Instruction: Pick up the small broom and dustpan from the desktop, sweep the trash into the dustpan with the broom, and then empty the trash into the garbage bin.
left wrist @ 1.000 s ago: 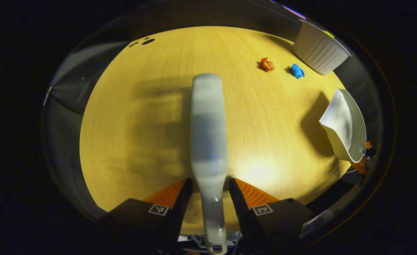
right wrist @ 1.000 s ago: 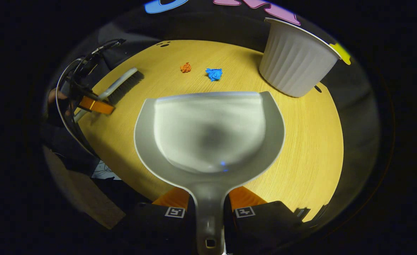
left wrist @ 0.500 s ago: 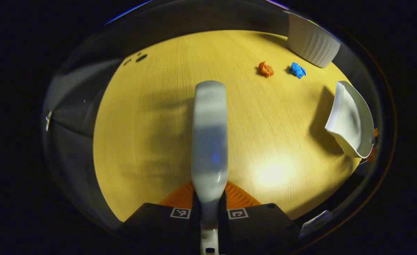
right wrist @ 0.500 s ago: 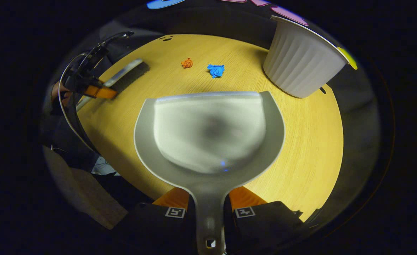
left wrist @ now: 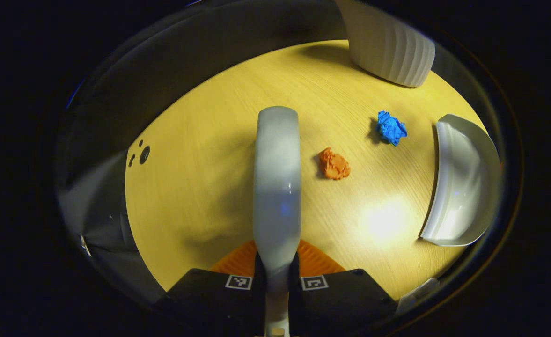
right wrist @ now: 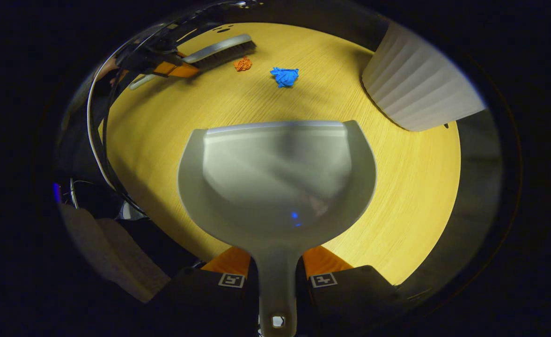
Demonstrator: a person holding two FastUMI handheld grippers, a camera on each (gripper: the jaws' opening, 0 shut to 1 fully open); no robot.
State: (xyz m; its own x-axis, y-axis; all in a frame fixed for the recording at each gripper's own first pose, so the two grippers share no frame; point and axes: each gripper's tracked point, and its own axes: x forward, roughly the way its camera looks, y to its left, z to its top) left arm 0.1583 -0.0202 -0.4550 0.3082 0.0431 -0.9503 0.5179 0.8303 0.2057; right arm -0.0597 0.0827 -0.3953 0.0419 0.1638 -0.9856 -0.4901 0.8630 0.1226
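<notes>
My left gripper is shut on the handle of the small grey broom, whose back runs up the middle of the left gripper view. An orange paper wad lies just right of the broom head, and a blue wad sits farther right. My right gripper is shut on the handle of the grey dustpan, held above the desk. In the right gripper view the broom and left gripper are at the far left, beside the orange wad and blue wad.
A white ribbed garbage bin stands on the wooden desktop at its far right corner; it also shows as the bin right of the dustpan. The dustpan hangs at the right. Small dark holes mark the desk's left edge.
My left gripper closed on the broom handle, then carried the broom forward until it stood beside the orange wad. The right gripper moved forward with the dustpan, and the bin looms closer.
</notes>
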